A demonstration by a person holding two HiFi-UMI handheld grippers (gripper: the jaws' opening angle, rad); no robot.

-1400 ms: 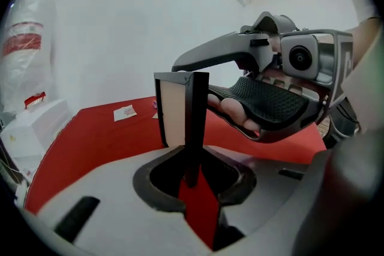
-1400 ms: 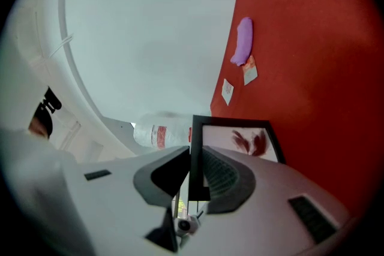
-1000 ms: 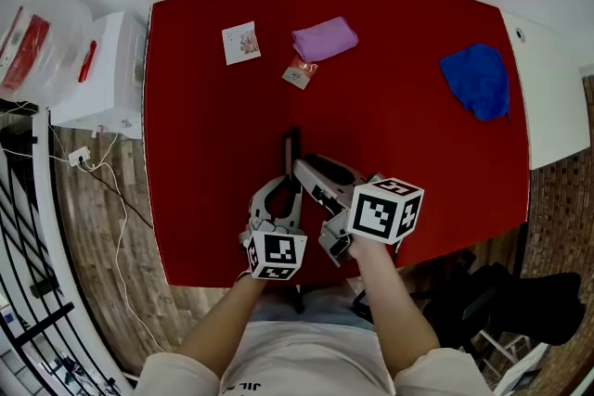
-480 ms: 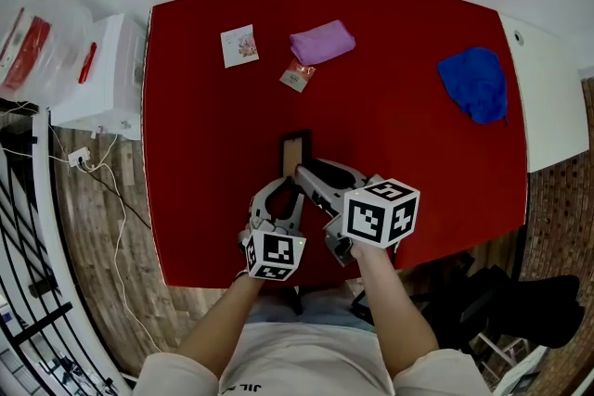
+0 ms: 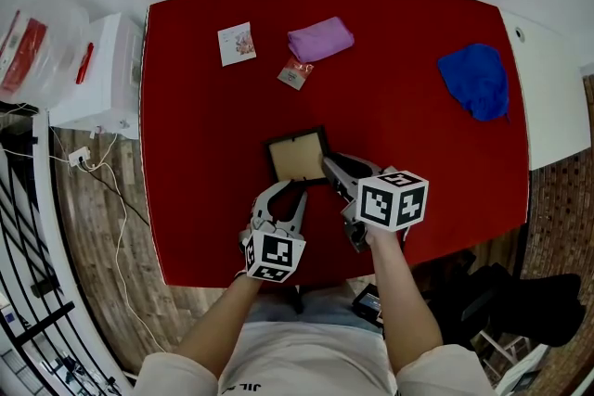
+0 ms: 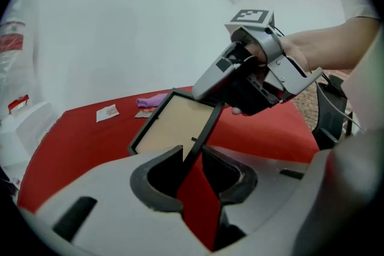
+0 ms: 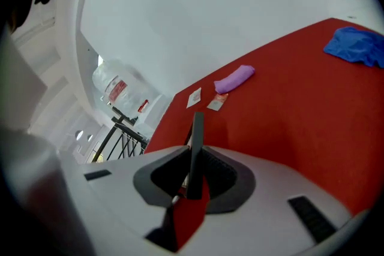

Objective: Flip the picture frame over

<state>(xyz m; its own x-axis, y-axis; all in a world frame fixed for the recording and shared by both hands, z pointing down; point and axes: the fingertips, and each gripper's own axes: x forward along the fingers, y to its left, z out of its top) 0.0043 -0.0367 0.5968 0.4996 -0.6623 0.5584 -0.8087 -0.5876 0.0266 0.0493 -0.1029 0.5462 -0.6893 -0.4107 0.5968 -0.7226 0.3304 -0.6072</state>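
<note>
My right hand-held gripper [image 5: 331, 166], jaws just closing, clamps the frame's [image 5: 297, 156] edge. The frame is tilted, tan face up, so I'd say it's nearly flipped. The left hand-held gripper [image 5: 290, 192] stands apart.

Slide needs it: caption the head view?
Right gripper, jaws just closing on picture frame edge, holds it tilted over red table.

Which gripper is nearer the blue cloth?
Right. The right gripper, its jaws just closing with the picture frame's right edge between them, is left of the blue cloth; the left gripper sits farther left, at the frame's near edge.
</note>
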